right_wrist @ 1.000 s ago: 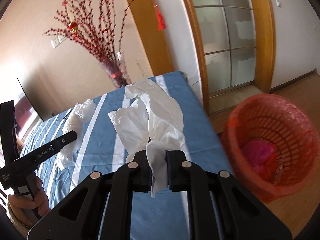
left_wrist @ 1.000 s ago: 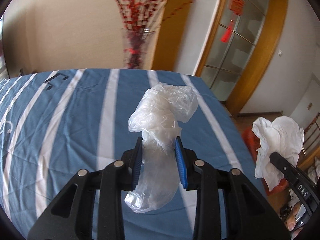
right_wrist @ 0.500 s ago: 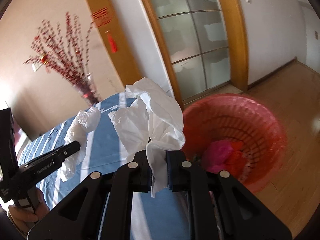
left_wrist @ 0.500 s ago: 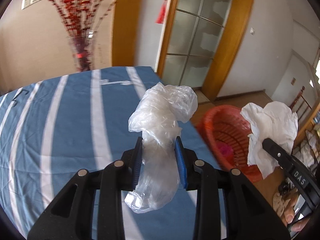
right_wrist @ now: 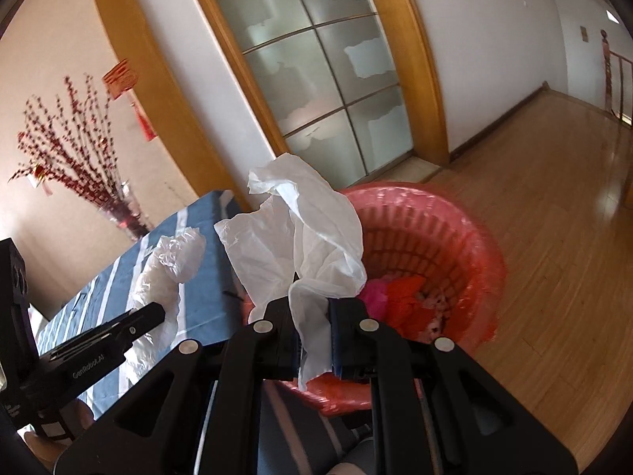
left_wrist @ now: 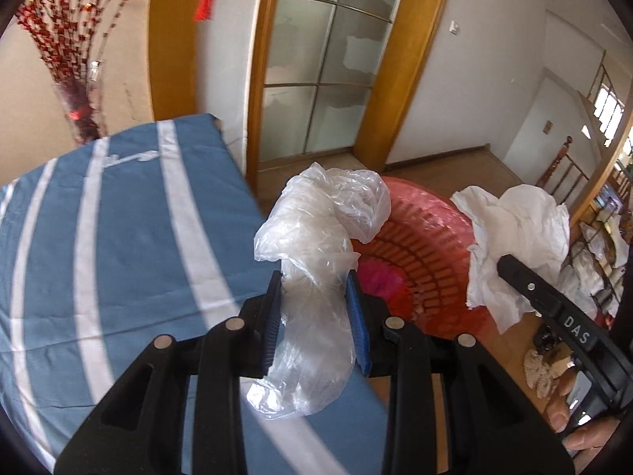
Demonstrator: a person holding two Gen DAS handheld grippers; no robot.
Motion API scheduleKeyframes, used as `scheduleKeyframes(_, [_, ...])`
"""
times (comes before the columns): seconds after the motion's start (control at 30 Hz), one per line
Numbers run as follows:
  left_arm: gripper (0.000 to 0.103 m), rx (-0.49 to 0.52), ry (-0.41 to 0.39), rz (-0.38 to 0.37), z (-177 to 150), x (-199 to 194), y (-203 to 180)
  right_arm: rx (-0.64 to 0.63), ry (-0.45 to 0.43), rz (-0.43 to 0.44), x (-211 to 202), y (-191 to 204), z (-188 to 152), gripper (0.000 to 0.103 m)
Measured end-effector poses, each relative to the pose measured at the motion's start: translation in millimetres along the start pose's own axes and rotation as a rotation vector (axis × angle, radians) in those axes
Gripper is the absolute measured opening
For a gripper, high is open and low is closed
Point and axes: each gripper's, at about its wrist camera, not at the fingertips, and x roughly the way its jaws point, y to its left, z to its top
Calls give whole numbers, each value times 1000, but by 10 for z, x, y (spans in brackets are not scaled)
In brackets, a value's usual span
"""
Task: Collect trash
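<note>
The left hand-held gripper pinches a crumpled clear bag between its blue pads; the bag bulges above the jaws and hangs down below them. It is held over the right edge of the table, which is covered in a blue cloth with white stripes, near the far right corner.

The right hand-held gripper is pressed nearly together on a white bag, whose loose folds stand up above the jaws while a narrow tail drops beneath. This bag is held over the near rim of a red basket that stands on the wooden floor just beside the table's right edge. Pink and red scraps lie inside the basket.

A vase of red branches stands beyond the table's far edge.
</note>
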Motion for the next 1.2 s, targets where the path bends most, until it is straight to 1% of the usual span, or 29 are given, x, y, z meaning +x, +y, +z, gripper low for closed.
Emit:
scheduleKeyframes(0.23, [32,-16,35,-84,50,259,-186,53,3,-25,79,-242,48,12])
scheduleKeyframes(0.37, [32,-28,61,-132,102,410,-295,73,-2,-31,151,-289,114,12])
scheduleKeyframes(0.43, [32,-26,75,-153,125,496,-359,77,-13,-33,180,-306,163,14])
scheduleKeyframes(0.47, [32,-25,83,-162,134,542,-389,82,-18,-34,196,-321,191,16])
scheduleKeyframes(0.53, [36,-26,97,-173,150,627,-429,89,-20,-31,214,-356,222,29])
scheduleKeyframes(0.57, [38,-28,103,-175,149,655,-444,98,-23,-34,221,-382,239,33])
scheduleKeyframes(0.63, [45,-37,116,-182,149,733,-453,113,-28,-29,216,-424,251,46])
scheduleKeyframes(0.7, [49,-33,122,-186,138,778,-459,128,-35,-35,201,-471,251,47])
scheduleKeyframes(0.8, [54,-23,120,-169,97,777,-435,133,-42,-54,158,-523,241,48])
scheduleKeyframes(0.83, [56,-25,117,-163,81,761,-405,134,-45,-61,127,-544,224,52])
scheduleKeyframes(0.87, [57,-28,114,-158,72,747,-375,134,-48,-66,108,-553,212,53])
scheduleKeyframes(0.93, [62,-26,93,-136,35,653,-298,121,-68,-89,17,-543,169,58])
scheduleKeyframes(0.97, [64,-20,76,-121,14,587,-261,104,-82,-103,-48,-516,139,63])
scheduleKeyframes(1.03, [74,-3,31,-72,-56,387,-198,69,-110,-125,-172,-446,90,74])
scheduleKeyframes(1.07, [76,5,8,-56,-96,285,-162,46,-125,-132,-252,-389,53,77])
scheduleKeyframes(1.1, [80,14,-20,-32,-153,155,-118,27,-136,-138,-312,-343,21,82])
scheduleKeyframes(1.13, [85,21,-47,-12,-205,37,-83,10,-147,-145,-371,-298,-14,84])
scheduleKeyframes(1.17, [87,28,-85,17,-286,-119,-31,-12,-160,-150,-456,-225,-74,87])
scheduleKeyframes(1.2, [91,31,-116,41,-353,-250,20,-32,-170,-153,-523,-162,-129,92])
